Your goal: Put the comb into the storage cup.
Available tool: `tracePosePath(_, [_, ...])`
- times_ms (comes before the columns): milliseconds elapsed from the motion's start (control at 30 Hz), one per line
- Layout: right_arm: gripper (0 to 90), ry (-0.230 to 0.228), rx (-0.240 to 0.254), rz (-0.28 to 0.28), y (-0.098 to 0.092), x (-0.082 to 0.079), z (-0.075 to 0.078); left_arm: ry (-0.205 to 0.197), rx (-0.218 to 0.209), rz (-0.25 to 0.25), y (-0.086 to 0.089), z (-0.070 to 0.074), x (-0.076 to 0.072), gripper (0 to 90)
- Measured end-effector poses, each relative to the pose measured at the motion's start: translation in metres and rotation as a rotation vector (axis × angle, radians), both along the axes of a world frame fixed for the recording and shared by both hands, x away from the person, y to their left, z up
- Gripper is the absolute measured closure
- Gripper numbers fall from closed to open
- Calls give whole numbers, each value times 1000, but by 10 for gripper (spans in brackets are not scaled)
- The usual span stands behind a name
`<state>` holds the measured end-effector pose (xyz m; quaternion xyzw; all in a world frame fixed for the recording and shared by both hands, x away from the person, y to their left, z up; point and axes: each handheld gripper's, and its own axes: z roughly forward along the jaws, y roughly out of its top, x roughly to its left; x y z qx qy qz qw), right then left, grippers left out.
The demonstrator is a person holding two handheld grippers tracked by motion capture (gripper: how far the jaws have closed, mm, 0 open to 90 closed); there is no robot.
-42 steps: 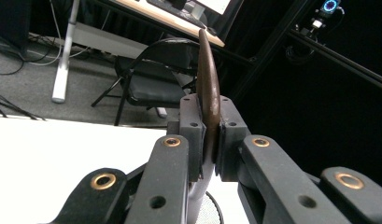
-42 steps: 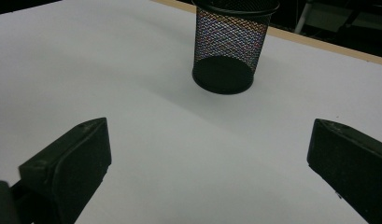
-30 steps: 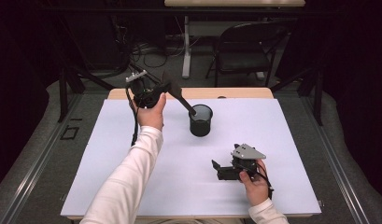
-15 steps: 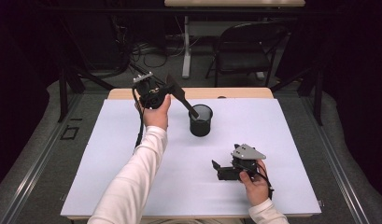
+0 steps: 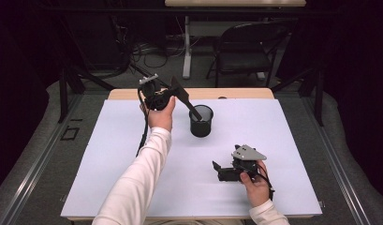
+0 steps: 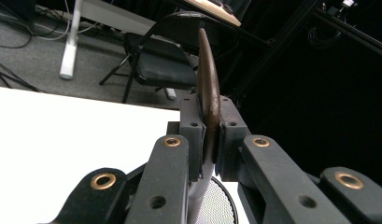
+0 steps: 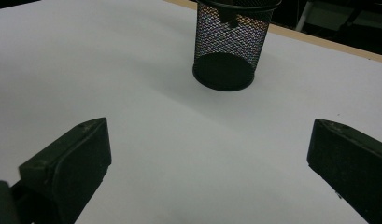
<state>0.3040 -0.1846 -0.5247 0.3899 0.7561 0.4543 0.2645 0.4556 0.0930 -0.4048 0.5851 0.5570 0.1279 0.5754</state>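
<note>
We hold the thin, stiff brown spatula [image 6: 208, 88] edge-on in the left gripper [image 5: 157, 97] – light, slippery; right gripper [image 5: 233, 169] gapes empty near the black mesh cup [image 5: 201, 120].

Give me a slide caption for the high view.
Left gripper lowers a dark spatula into the mesh cup.

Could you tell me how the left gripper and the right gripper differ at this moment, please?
The left gripper is shut on a thin brown tool above the mesh cup; the right gripper is open and holds nothing. The left is raised, while the right sits low by the table. Both have black jaws.
</note>
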Motion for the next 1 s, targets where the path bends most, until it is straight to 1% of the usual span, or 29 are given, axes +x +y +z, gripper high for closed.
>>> tracePosePath(100, [0, 0, -1, 1, 0, 0, 0, 2, -7, -1, -3, -3, 2, 841])
tracePosePath(300, [0, 2, -4, 0, 0, 0, 0, 9, -2, -11, -8, -7, 4, 841])
tracePosePath(667, [0, 7, 0, 4, 0, 0, -1, 25, -1, -20, -12, -14, 8, 841])
tracePosePath(733, [0, 2, 2, 4, 0, 0, -2, 28, 2, -23, -13, -15, 9, 841])
tracePosePath(1000, [0, 5, 0, 6, 0, 0, -2, 34, -4, -24, -16, -19, 10, 841])
